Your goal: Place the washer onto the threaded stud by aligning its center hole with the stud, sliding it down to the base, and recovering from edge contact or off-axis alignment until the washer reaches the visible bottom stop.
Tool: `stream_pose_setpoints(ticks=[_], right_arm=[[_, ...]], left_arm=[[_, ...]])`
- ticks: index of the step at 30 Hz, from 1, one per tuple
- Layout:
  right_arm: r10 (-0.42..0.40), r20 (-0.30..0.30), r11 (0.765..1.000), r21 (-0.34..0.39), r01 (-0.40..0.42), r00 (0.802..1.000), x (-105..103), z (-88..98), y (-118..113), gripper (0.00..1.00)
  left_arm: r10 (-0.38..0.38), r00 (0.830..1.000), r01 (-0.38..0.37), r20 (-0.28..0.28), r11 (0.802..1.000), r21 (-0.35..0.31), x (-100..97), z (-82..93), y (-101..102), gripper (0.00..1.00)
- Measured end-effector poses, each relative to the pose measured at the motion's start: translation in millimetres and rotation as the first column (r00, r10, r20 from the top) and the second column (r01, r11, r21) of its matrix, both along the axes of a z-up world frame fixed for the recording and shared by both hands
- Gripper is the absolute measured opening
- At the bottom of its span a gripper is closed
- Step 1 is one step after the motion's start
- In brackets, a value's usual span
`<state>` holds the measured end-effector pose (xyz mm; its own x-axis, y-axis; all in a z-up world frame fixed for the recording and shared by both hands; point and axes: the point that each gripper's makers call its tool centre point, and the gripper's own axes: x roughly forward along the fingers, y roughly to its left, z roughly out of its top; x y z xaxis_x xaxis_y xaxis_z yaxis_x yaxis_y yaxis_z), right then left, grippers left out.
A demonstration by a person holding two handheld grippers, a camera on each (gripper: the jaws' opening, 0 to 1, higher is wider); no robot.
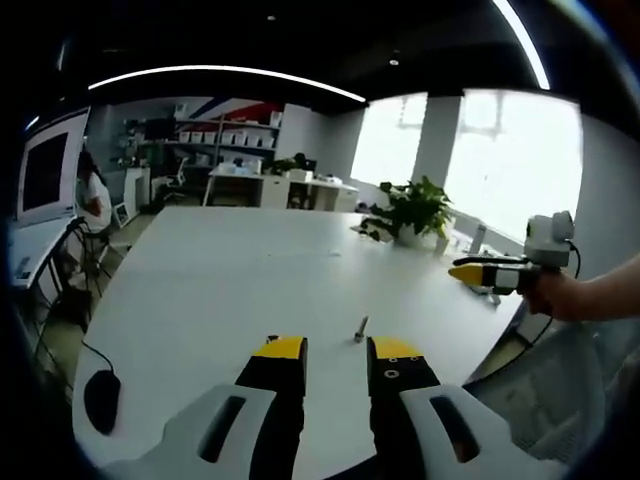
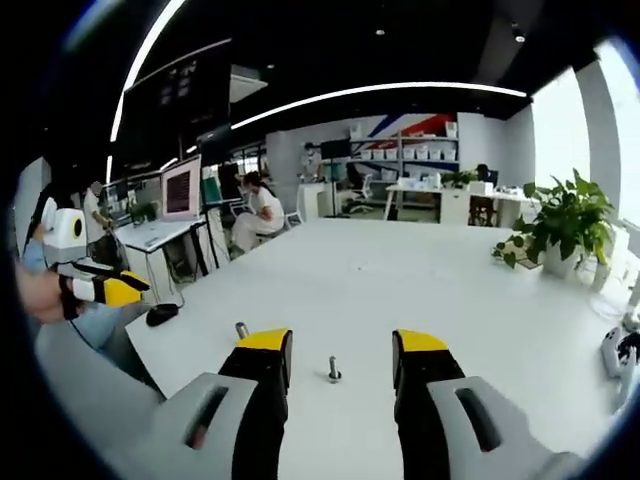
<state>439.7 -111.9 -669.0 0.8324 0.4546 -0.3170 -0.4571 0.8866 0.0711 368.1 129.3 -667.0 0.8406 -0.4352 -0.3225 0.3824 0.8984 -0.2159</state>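
Note:
A small threaded stud [image 2: 334,370] stands upright on the white table [image 2: 400,270], just ahead of my right gripper [image 2: 343,342] and between its yellow-tipped jaws, which are open and hold nothing. A second small grey piece [image 2: 241,330] sits by the left jaw; it is too small to identify. In the left gripper view a stud [image 1: 361,328] rises from the table [image 1: 250,260] just beyond my left gripper [image 1: 337,349], which is open and holds nothing. The right gripper [image 1: 485,272] comes in from the right, held in a hand. The left gripper [image 2: 120,287] appears at the far left.
A potted plant [image 1: 415,212] [image 2: 565,225] stands near the table's window side. A black mouse [image 1: 102,400] [image 2: 162,313] with a cable lies at one edge. White devices [image 2: 615,355] lie at the far right. A person [image 2: 262,215] sits at desks beyond.

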Motion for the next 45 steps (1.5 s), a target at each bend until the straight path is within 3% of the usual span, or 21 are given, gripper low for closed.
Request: stream_pose_setpoints(ticks=[5,9,12,19,22,24,28,35,45], right_arm=[[-0.029,-0.008,1.000,0.004,0.029,1.000,-6.9,1.3,-11.2,0.43],[-0.064,0.018,0.998,0.017,0.063,0.998,-5.7,10.9,-19.7,0.43],[-0.056,0.018,0.998,-0.020,0.057,0.998,-8.5,10.9,-23.7,0.43],[-0.102,0.021,0.995,-0.011,0.103,0.995,-14.4,10.6,-39.9,0.43],[-0.120,0.027,0.992,-0.046,0.121,0.992,-12.2,7.1,-45.2,0.43],[-0.137,0.025,0.991,-0.010,0.137,0.990,-12.8,9.5,-47.8,0.43],[-0.143,0.026,0.989,-0.037,0.144,0.989,-14.6,5.2,-51.2,0.42],[-0.179,0.034,0.984,-0.017,0.179,0.983,-15.0,7.7,-58.6,0.42],[-0.165,0.035,0.985,-0.033,0.167,0.986,-15.7,5.3,-57.4,0.43]], left_arm=[[0.004,1.000,-0.004,0.011,1.000,0.005,0.3,2.1,-0.2,0.22],[0.010,0.999,-0.011,0.037,1.000,0.017,0.3,7.1,1.3,0.22],[0.025,0.999,-0.025,0.044,1.000,0.013,1.5,9.2,4.3,0.22],[0.035,0.997,-0.037,0.074,0.999,0.023,1.6,14.8,6.0,0.23],[0.038,0.997,-0.040,0.073,0.999,0.023,1.4,14.0,6.2,0.23],[0.035,0.996,-0.037,0.082,0.999,0.026,1.8,15.8,5.5,0.23],[0.048,0.996,-0.050,0.079,0.999,0.020,0.9,14.8,8.2,0.23],[0.083,0.993,-0.084,0.090,0.996,0.009,1.6,17.4,16.0,0.23],[0.086,0.989,-0.088,0.120,0.996,0.008,0.7,23.6,15.2,0.23]])
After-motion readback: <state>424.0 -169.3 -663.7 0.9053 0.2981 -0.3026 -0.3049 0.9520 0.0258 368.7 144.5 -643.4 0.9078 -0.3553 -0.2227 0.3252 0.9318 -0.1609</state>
